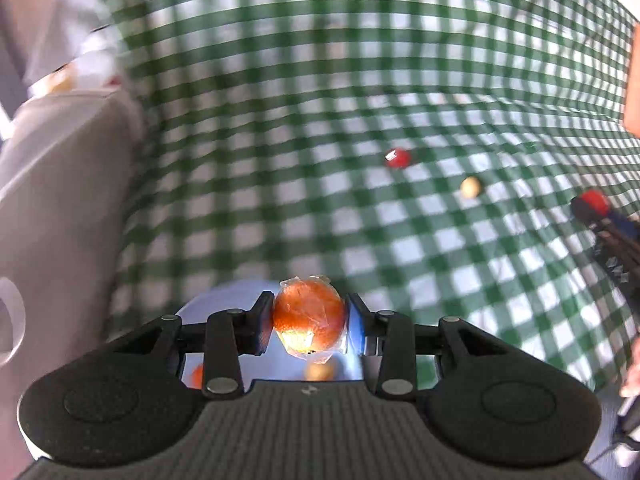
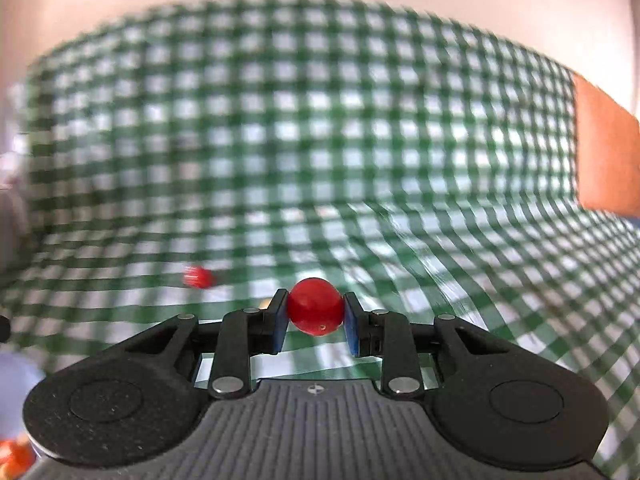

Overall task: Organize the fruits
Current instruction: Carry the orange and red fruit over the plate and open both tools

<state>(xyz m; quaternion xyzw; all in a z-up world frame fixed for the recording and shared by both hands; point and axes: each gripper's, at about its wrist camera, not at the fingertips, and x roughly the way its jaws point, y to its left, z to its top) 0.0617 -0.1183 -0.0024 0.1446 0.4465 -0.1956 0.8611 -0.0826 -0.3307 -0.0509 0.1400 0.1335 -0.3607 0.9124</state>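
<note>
Two red fruits [image 1: 398, 158], one orange [image 1: 309, 318], one pale fruit [image 1: 470, 187].

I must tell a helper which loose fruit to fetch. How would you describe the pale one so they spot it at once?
On the green-checked tablecloth, look right of centre, where two small fruits lie loose. The pale yellowish fruit is the nearer one, beside a red fruit; it is the only one not red or orange.

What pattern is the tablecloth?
Green and white checks on the tablecloth, sharpest in the left wrist view.
</note>
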